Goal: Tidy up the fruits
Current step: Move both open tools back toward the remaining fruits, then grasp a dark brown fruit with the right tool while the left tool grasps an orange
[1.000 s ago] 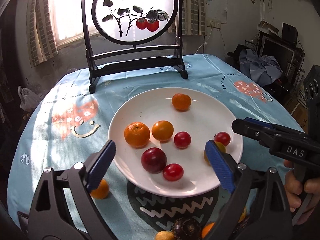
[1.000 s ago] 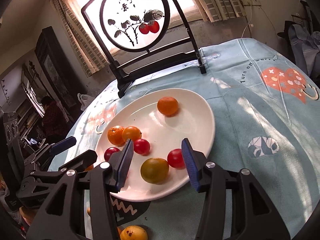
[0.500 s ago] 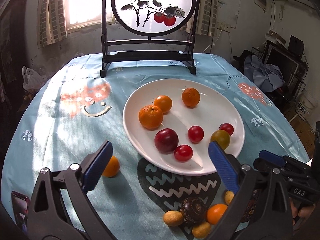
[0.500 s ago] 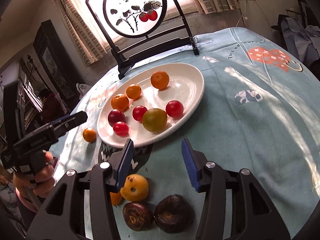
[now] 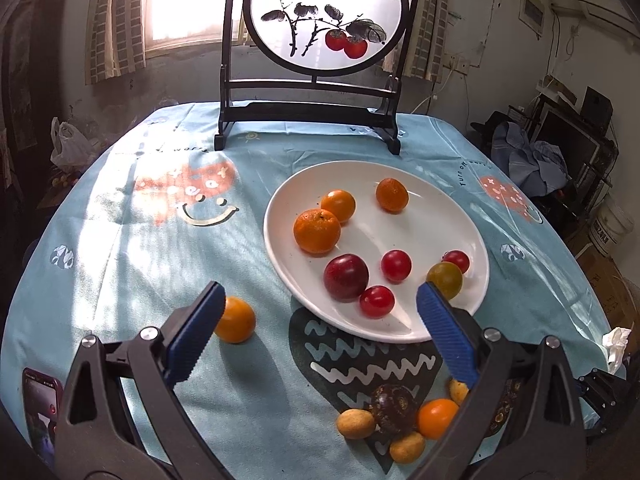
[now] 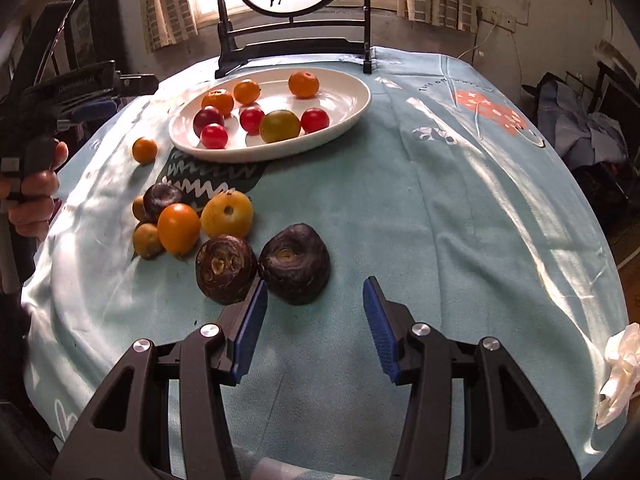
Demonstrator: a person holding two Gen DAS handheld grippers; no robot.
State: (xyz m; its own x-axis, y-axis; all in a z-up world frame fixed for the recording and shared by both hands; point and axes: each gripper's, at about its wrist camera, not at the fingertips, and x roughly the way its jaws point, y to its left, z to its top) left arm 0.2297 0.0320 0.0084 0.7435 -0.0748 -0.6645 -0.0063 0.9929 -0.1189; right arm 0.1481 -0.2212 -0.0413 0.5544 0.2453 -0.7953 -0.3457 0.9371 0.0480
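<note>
Both spread and empty, the right gripper (image 6: 314, 322) hovers beside a dark fruit (image 6: 295, 264) at eleven o'clock — likely lining up a pick for the plate (image 6: 352, 110) — while the left gripper (image 5: 318, 330) waits.

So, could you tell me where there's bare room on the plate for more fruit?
The plate is bare along its right and far side, beyond the lone orange. Its near half is crowded with tomatoes and a plum.

Round table (image 5: 120, 248) under light-blue printed cloth. Directly on it: white plate (image 5: 472, 240) right of centre, dark-framed round screen (image 5: 308, 120) at top, lone orange fruit (image 5: 235, 319) lower left, mixed fruit cluster (image 5: 394, 416) bottom right, crumpled tissue (image 6: 618, 364) at right edge.
</note>
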